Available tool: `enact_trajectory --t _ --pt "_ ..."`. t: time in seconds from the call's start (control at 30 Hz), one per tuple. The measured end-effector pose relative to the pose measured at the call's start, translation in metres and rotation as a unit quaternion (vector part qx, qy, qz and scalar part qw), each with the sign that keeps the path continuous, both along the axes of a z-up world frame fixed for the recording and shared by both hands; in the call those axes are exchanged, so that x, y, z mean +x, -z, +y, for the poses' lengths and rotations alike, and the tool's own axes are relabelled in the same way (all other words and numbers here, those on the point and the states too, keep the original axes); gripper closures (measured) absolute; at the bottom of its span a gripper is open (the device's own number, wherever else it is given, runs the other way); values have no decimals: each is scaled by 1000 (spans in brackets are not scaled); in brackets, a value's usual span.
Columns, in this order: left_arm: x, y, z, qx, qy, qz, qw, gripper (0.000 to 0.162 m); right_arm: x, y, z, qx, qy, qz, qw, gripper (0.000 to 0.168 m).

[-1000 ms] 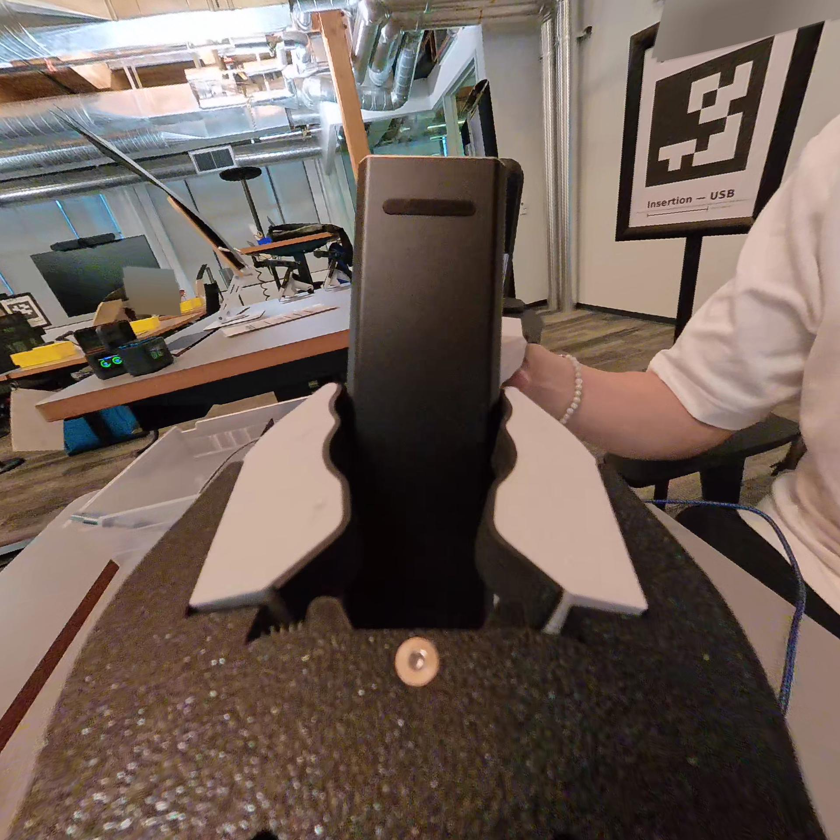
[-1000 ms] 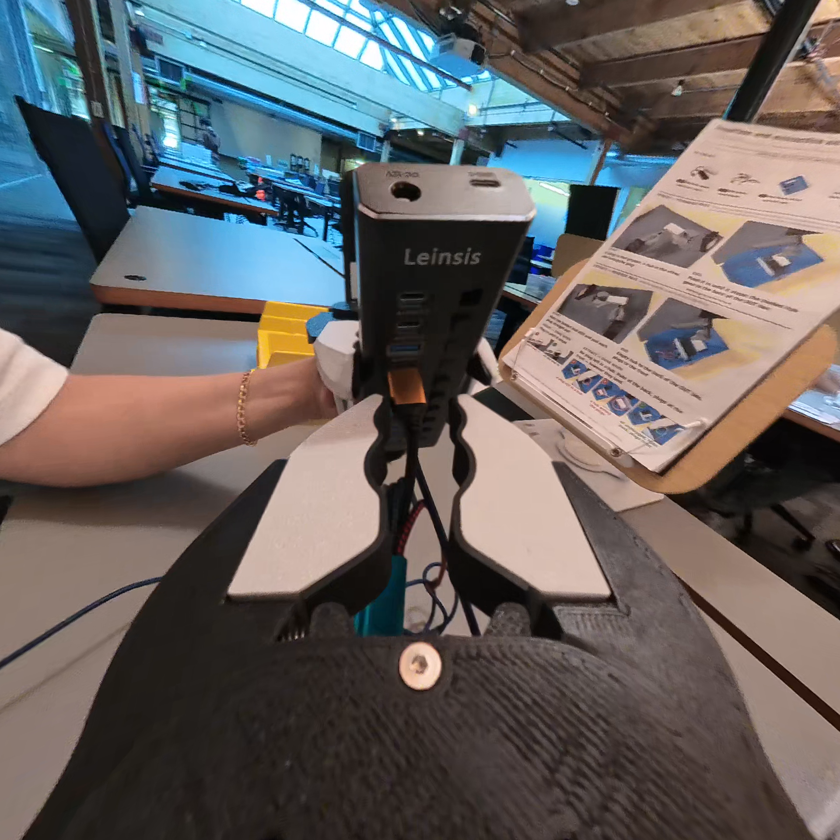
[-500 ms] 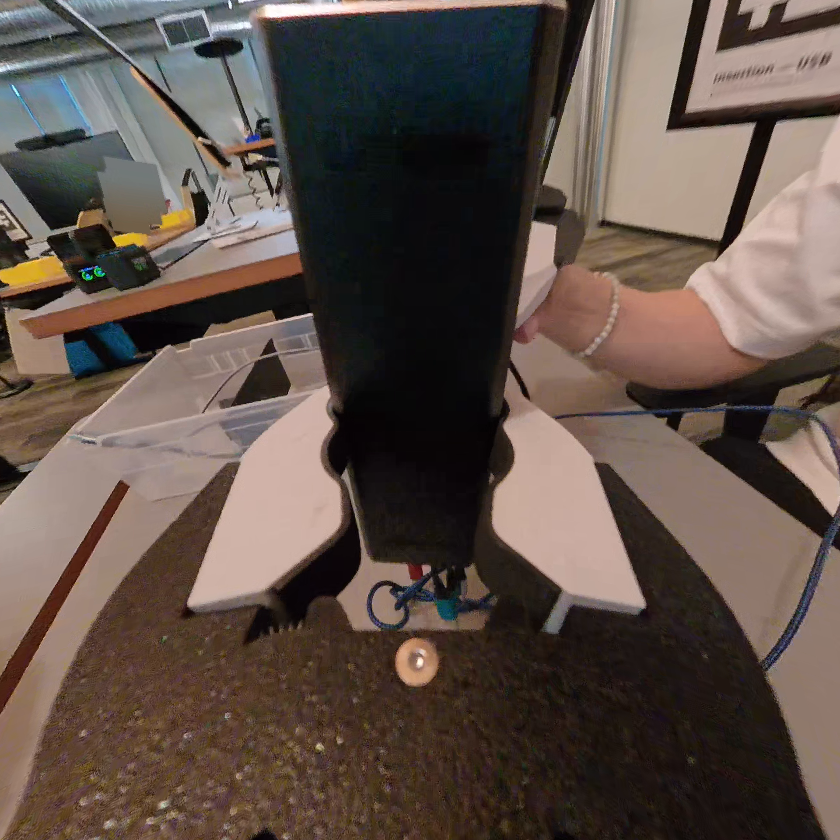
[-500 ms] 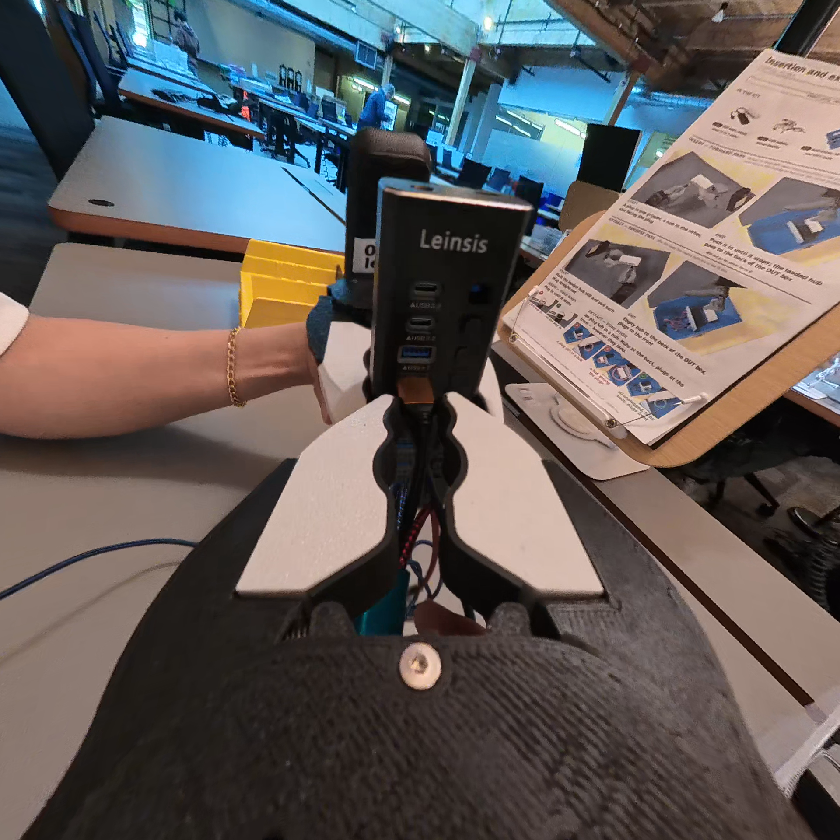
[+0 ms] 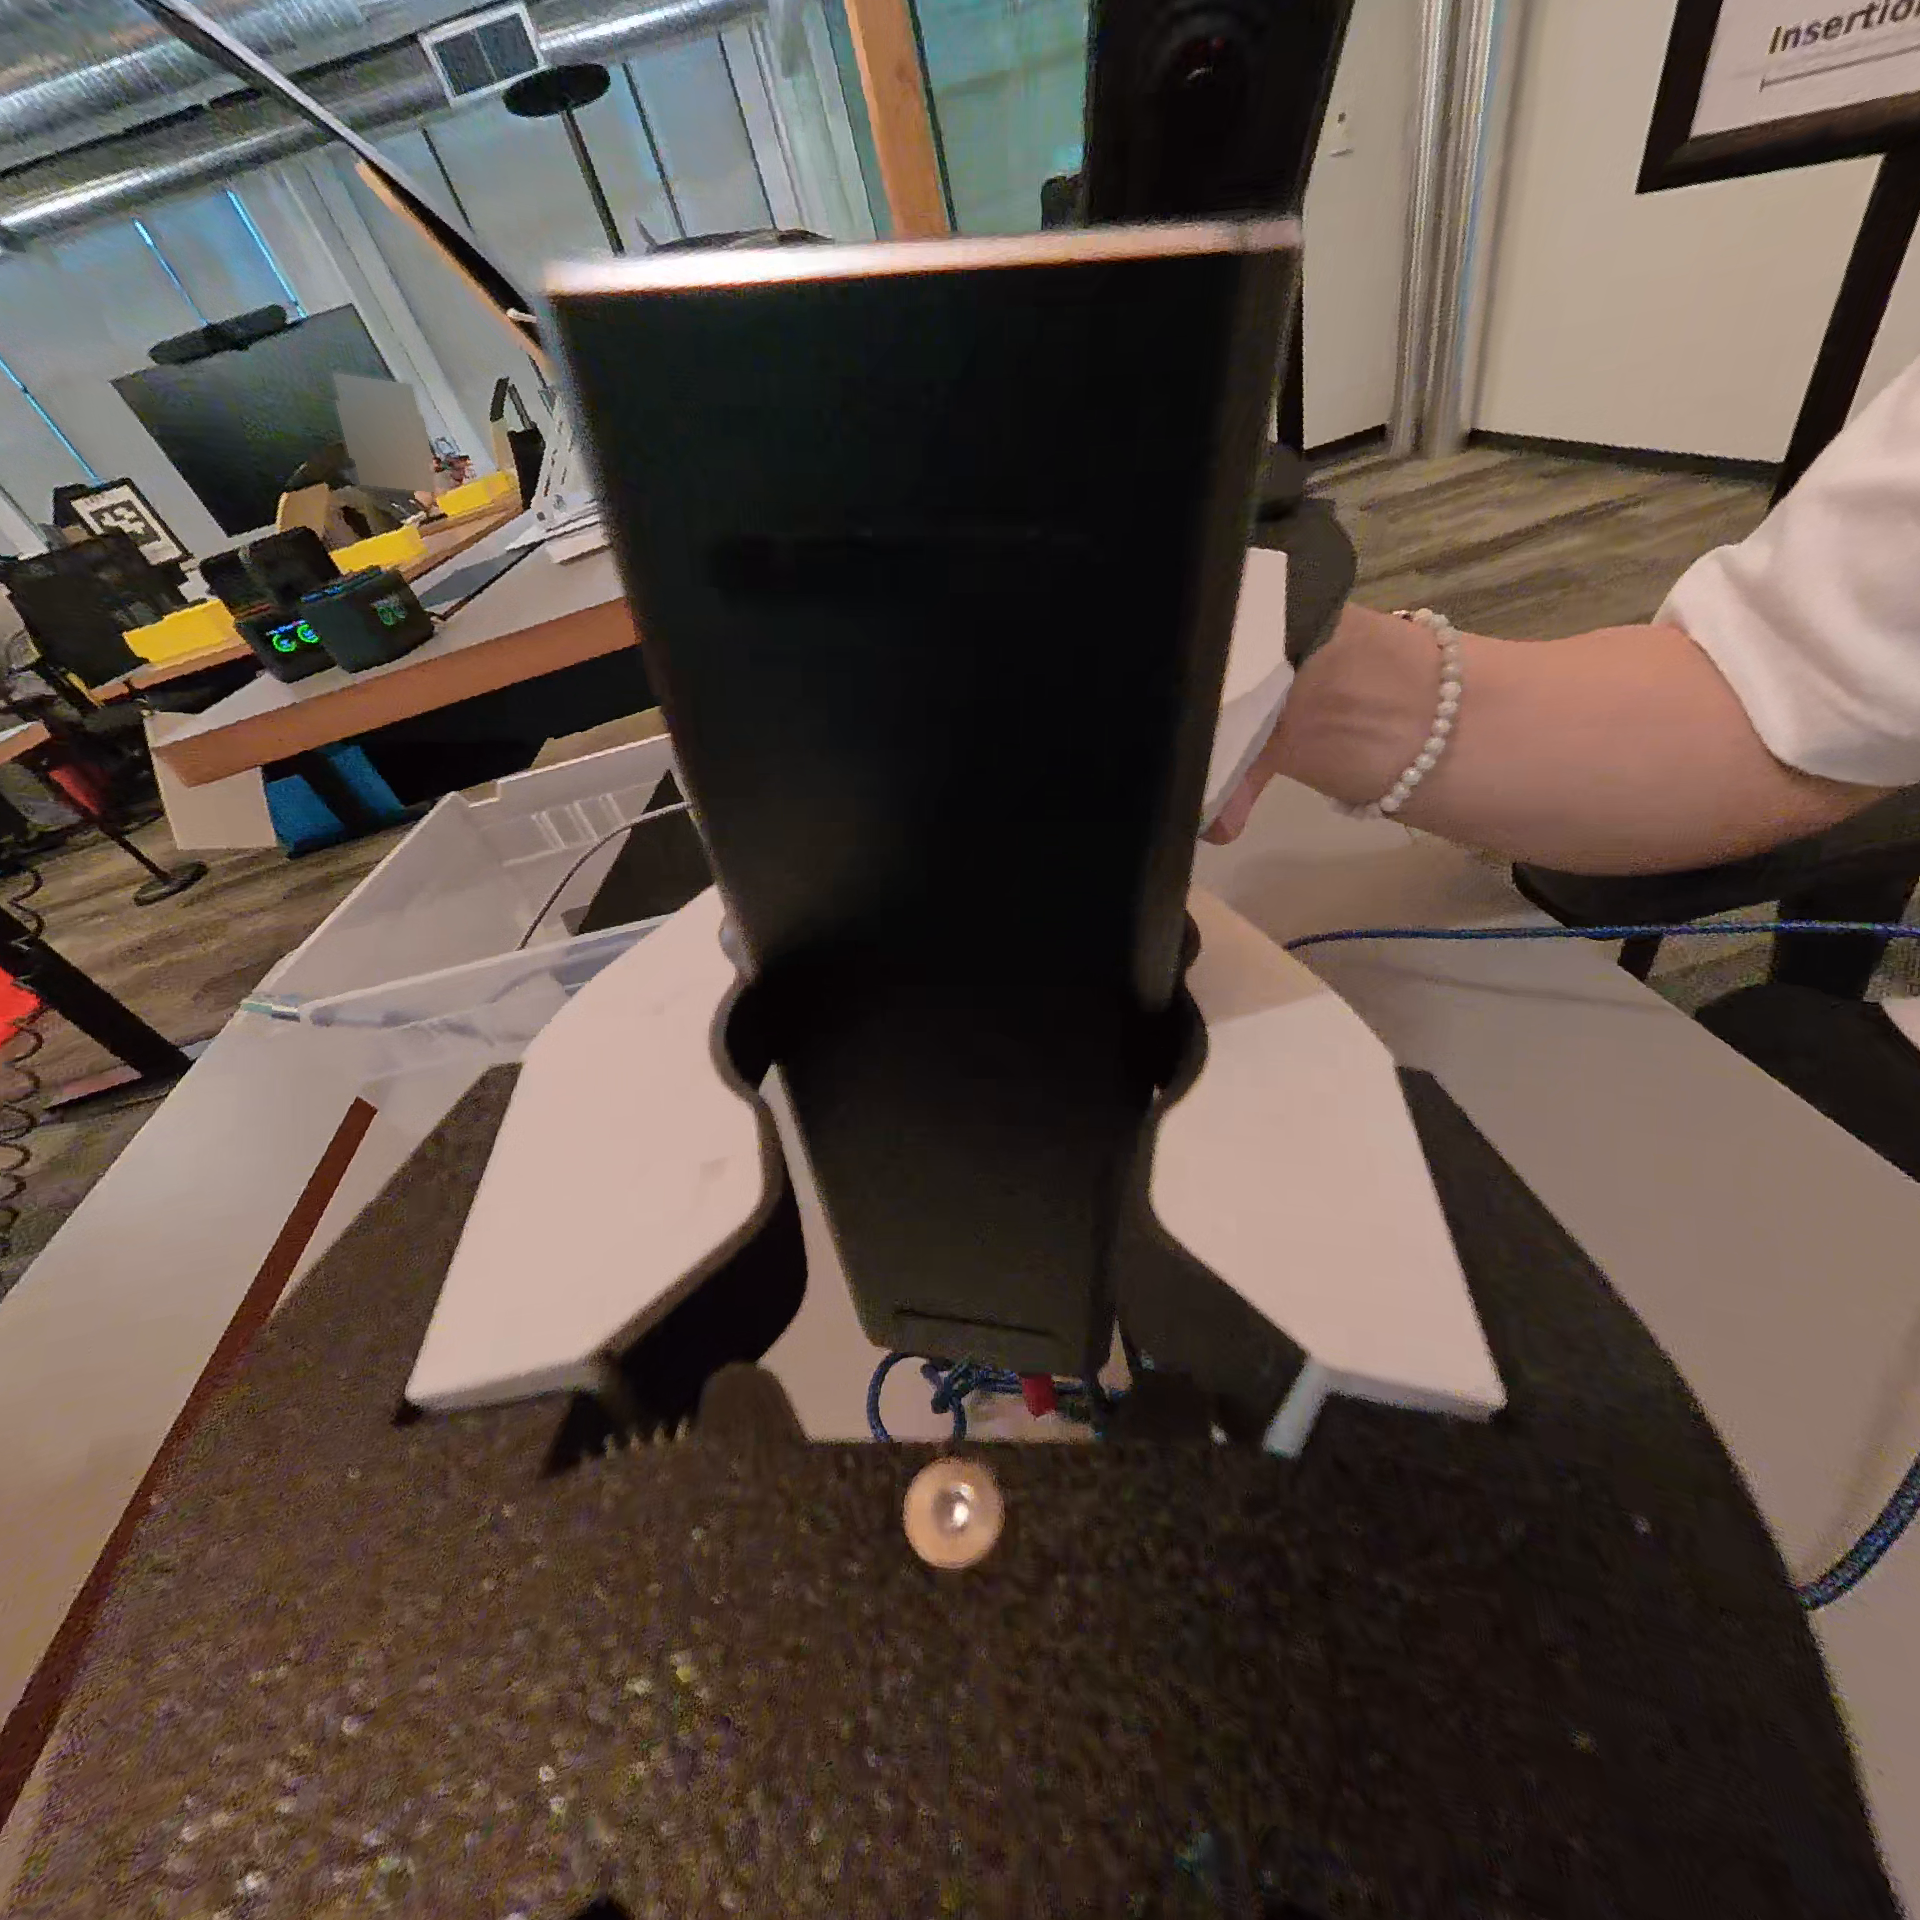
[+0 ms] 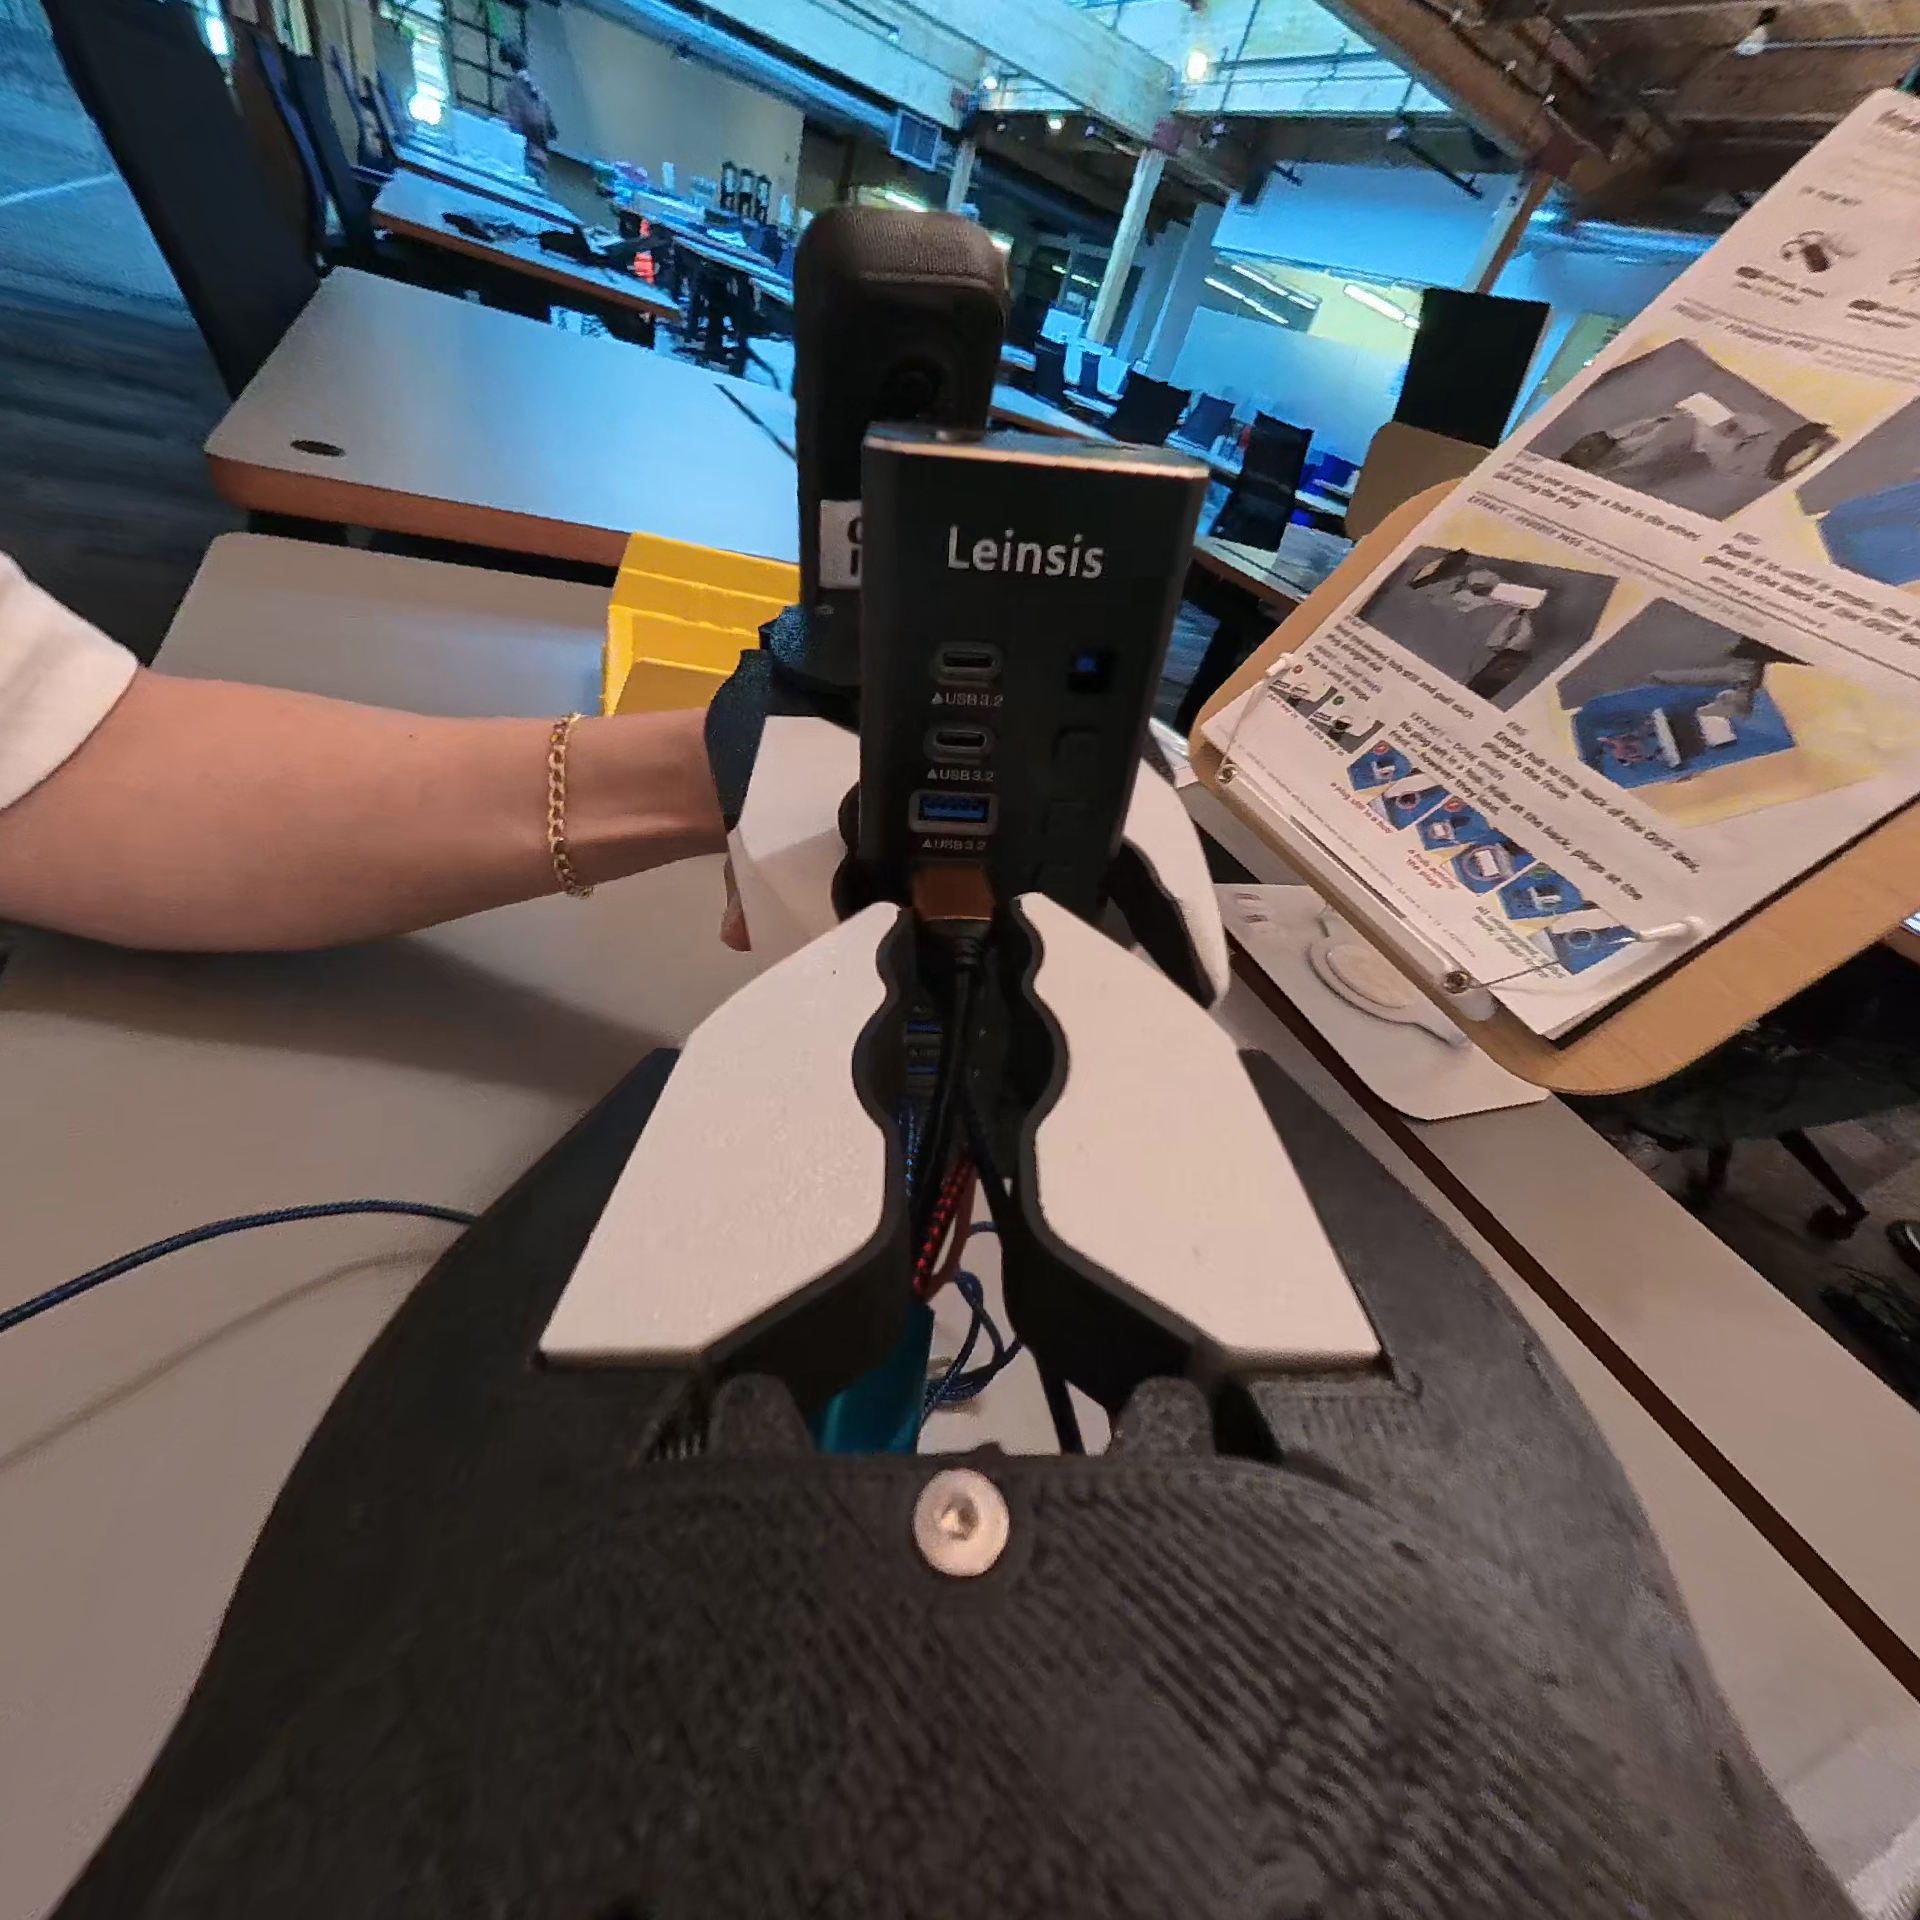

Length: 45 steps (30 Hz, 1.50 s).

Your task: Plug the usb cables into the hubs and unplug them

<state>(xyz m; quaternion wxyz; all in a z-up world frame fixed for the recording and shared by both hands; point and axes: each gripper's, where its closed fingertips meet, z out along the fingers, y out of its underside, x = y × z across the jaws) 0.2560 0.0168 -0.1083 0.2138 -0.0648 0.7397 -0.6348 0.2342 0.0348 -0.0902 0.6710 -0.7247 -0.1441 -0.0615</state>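
Left wrist view: the left claw [image 5: 961,1039] clamps the tall dark rectangular hub [image 5: 935,665] upright above the grey desk [image 5: 1621,1143]; braided cables [image 5: 966,1387] hang below the hub.

Right wrist view: the right claw [image 6: 961,935] is nearly closed around the gold-shelled plug [image 6: 948,896], seated in the hub's front. Judged: insertion done, unplugging remains.

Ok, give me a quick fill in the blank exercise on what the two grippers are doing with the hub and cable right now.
1. The left gripper is shut on the dark ____.
2. The right gripper is closed around the cable just below its ____-coloured plug.
3. Beside the hub, to the right in the right wrist view, stands a tilted board holding an instruction ____.

Missing words: hub; orange; sheet
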Motion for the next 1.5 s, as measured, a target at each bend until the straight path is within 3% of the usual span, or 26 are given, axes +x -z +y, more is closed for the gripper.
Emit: enact_trajectory --t 0.07,0.37,1.4,1.5 --pt "-2 3 -8 15 6 -5 1000 85 -4 5 2 -8 -17 8 1000 152" --pt "7 19 -8 57 -7 4 998 88 5 18 0 -53 9 -24 998 152" --pt "5 31 -10 61 22 -30 997 89 7 40 -9 -164 29 -51 985 152" --pt "7 32 -1 54 14 -24 998 89 14 41 -16 -171 45 -56 983 163"
